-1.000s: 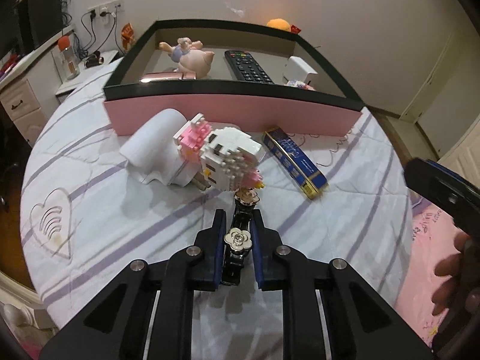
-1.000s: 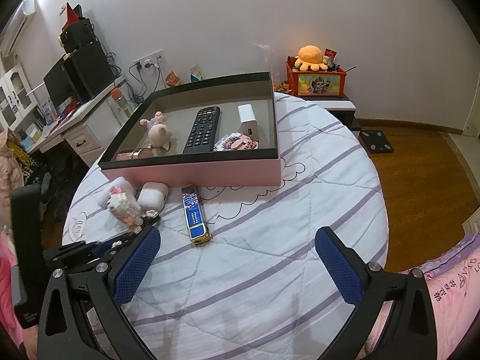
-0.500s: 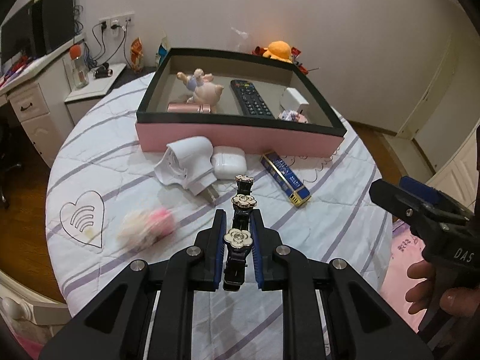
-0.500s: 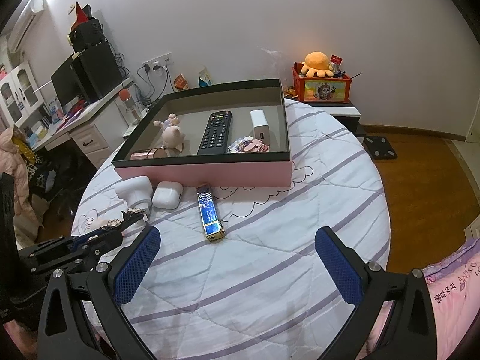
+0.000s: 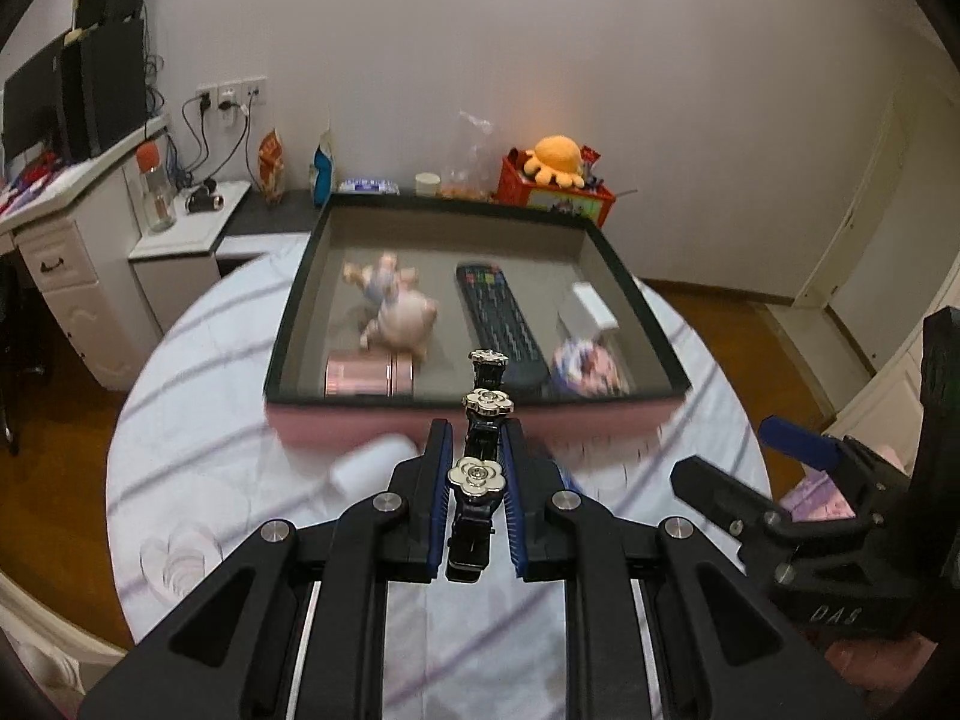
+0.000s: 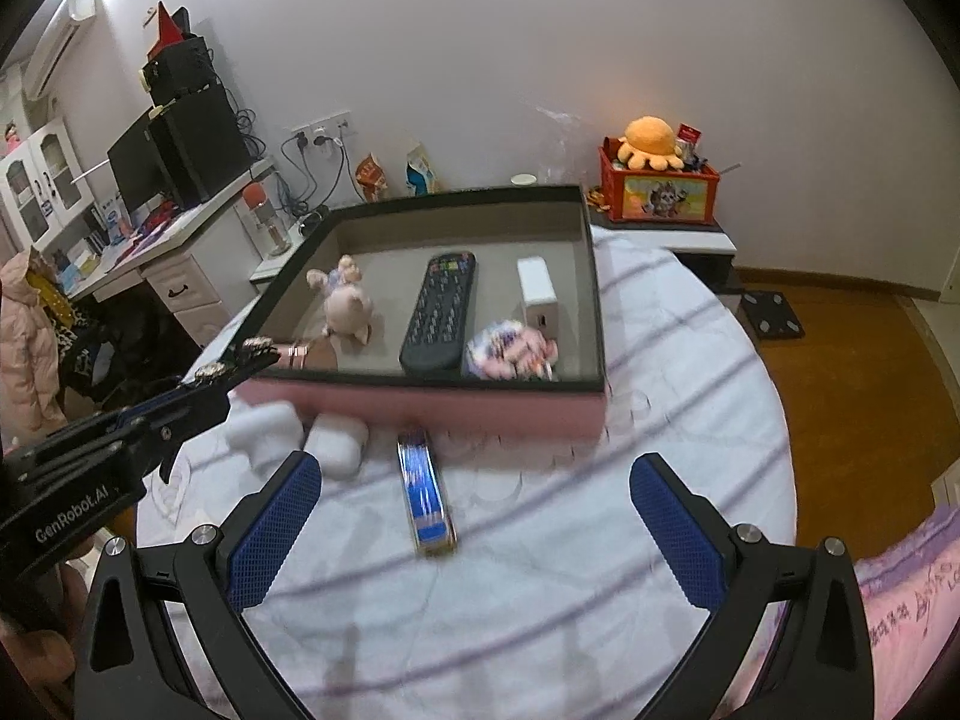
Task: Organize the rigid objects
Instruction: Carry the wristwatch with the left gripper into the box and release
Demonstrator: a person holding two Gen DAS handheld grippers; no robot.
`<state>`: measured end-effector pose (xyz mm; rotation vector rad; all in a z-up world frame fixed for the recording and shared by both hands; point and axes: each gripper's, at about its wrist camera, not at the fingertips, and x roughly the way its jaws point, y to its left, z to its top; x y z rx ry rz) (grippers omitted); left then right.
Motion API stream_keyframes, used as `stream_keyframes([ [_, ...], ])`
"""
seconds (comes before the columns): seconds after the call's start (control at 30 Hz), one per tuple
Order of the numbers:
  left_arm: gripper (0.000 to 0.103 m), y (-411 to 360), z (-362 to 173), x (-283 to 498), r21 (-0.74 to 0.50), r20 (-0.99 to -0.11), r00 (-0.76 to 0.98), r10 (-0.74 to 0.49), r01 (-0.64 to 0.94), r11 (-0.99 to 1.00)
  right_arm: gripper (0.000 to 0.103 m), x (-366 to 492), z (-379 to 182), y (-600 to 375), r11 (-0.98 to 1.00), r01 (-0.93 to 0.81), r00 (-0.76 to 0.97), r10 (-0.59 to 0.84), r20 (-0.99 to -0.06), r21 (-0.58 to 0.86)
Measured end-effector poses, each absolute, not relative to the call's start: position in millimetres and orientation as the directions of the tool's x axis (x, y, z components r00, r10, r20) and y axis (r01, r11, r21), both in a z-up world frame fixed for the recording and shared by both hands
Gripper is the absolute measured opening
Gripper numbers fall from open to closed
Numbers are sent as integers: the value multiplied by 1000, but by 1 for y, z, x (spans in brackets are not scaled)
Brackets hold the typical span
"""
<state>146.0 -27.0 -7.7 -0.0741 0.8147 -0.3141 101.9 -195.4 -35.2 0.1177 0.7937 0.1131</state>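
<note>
Black flower-studded hair clip [image 5: 480, 468], level, above the tray [image 5: 474, 405]

Left wrist view: raised above the near edge of the round table [image 5: 198, 468], facing forward and slightly down along the left gripper [image 5: 477, 468] into the pink box [image 5: 372, 429]. Right wrist view: low over the table [image 6: 690, 396], facing the same box [image 6: 480, 411] from further right, along the right gripper [image 6: 474, 516]. Shared by both: box, remote control [image 5: 498, 315] [image 6: 441, 312], back wall.
</note>
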Motion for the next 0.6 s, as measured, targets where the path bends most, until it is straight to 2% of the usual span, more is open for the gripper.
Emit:
stream_keyframes([
  [0.2, 16, -42, -10, 201, -177, -704, 647, -294, 241, 954, 103, 140, -27, -201, 987, -60, 713, 149, -686, 152],
  [0.4, 16, -61, -43, 255, -174, -751, 600, -276, 223, 959, 103, 165, -33, -214, 986, -41, 706, 143, -694, 162],
  [0.6, 16, -70, -68, 273, -169, -788, 562, -253, 197, 966, 103, 179, -46, -225, 985, -16, 687, 136, -714, 172],
])
